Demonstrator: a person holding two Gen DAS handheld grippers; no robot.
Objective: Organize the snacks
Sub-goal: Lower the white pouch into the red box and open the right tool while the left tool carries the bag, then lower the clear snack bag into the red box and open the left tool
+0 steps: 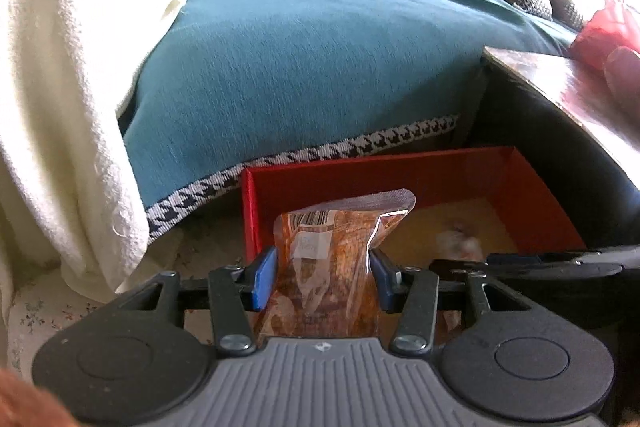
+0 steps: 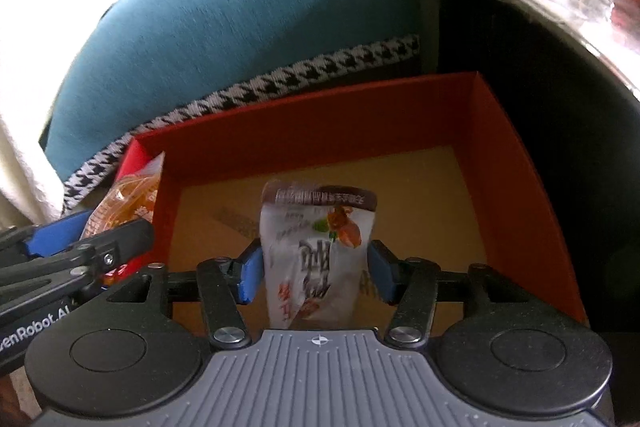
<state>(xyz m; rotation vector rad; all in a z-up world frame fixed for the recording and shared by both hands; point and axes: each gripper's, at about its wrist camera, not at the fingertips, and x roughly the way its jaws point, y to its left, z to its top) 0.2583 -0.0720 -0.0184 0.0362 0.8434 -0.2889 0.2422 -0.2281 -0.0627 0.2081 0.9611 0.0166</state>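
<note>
Above the red box (image 2: 320,131), at twelve o'clock of each gripper: orange snack pouch (image 1: 320,267) pinched mid-body by left gripper (image 1: 324,277), white snack packet (image 2: 316,255) by right gripper (image 2: 314,273); both judged light, crinkly, slippery.

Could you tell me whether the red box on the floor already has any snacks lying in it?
Apparently empty: the red box shows only bare tan floor, and the white packet hangs over it in the right tongs.
</note>
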